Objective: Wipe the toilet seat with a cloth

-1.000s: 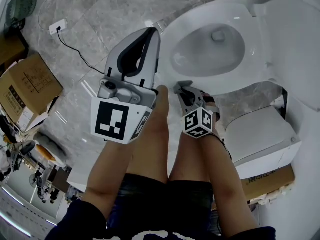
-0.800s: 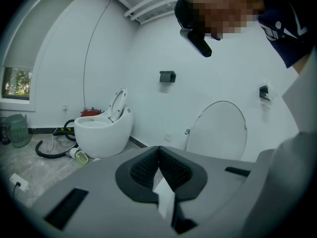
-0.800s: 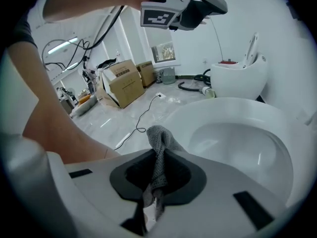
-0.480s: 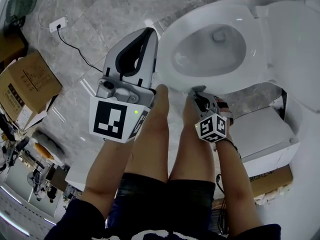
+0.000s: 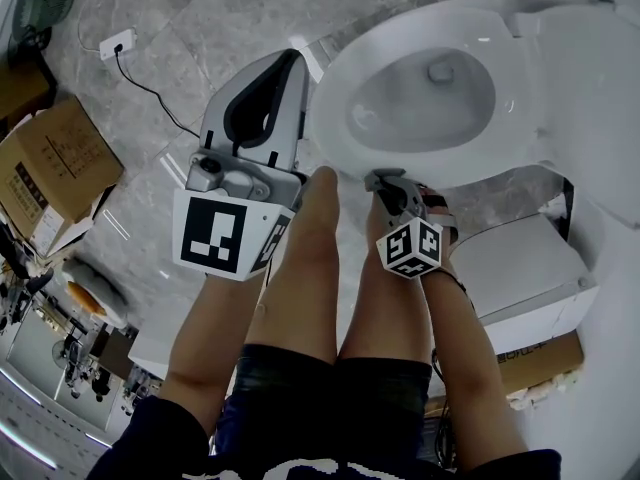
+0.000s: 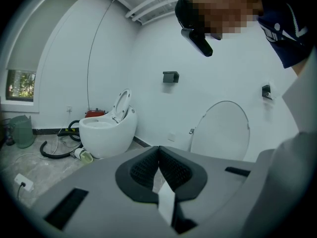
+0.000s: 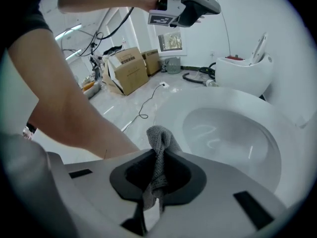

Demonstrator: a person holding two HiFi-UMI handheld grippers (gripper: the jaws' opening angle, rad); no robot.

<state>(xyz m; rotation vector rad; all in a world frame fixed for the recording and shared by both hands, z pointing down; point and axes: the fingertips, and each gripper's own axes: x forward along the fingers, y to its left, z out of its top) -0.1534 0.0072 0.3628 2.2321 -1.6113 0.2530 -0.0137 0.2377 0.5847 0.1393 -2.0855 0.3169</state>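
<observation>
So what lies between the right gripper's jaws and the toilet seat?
Only the grey cloth, pinched in the right gripper, poking toward the toilet seat; right gripper view shows it.

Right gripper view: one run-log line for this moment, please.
right gripper: jaws shut on cloth | near toilet seat edge | left gripper: jaws shut, empty
</observation>
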